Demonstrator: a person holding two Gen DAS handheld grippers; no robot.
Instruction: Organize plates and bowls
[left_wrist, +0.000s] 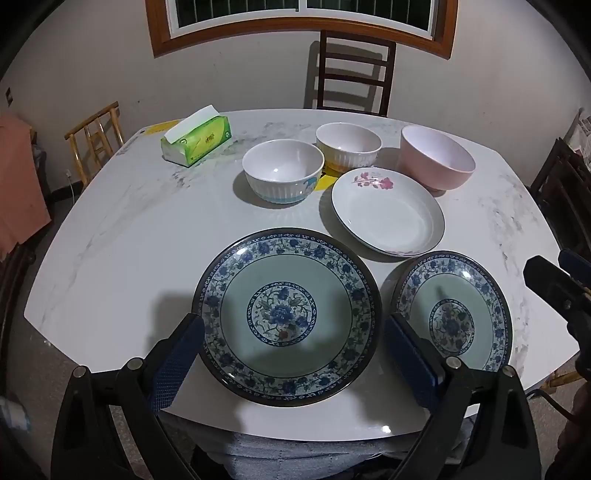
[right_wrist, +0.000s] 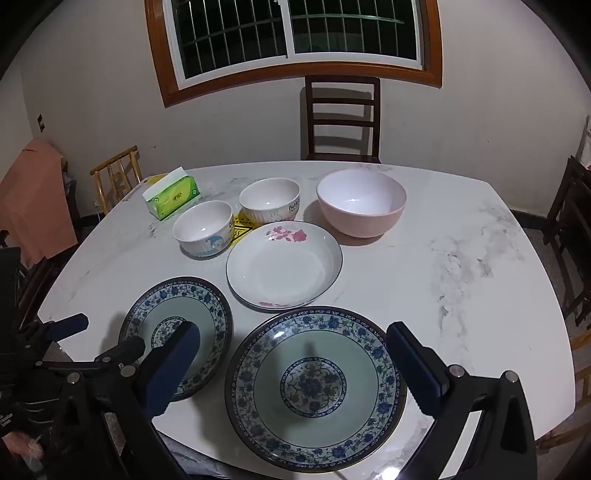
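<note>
the left gripper (left_wrist: 293, 354) hangs above the near edge of the marble table (left_wrist: 122, 236), its blue pads spread wide and holding nothing. the left blue-patterned plate (left_wrist: 286, 317) lies directly ahead of and below it, framed between the two pads, so this hand looks the nearer one to it. the right gripper (right_wrist: 293, 363) is likewise spread and empty, and the right blue-patterned plate (right_wrist: 316, 386) sits between its pads in the same way. the two plates lie side by side, just apart, each flat and facing up; being round, neither has a long axis or a heading, so any rim point serves. the white flowered plate (left_wrist: 388, 212) lies just beyond them, and the blue-footed bowl (left_wrist: 282, 171), the ribbed bowl (left_wrist: 349, 147) and the pink bowl (left_wrist: 437, 157) stand upright in a row further back. stacking probably begins with either near plate.
</note>
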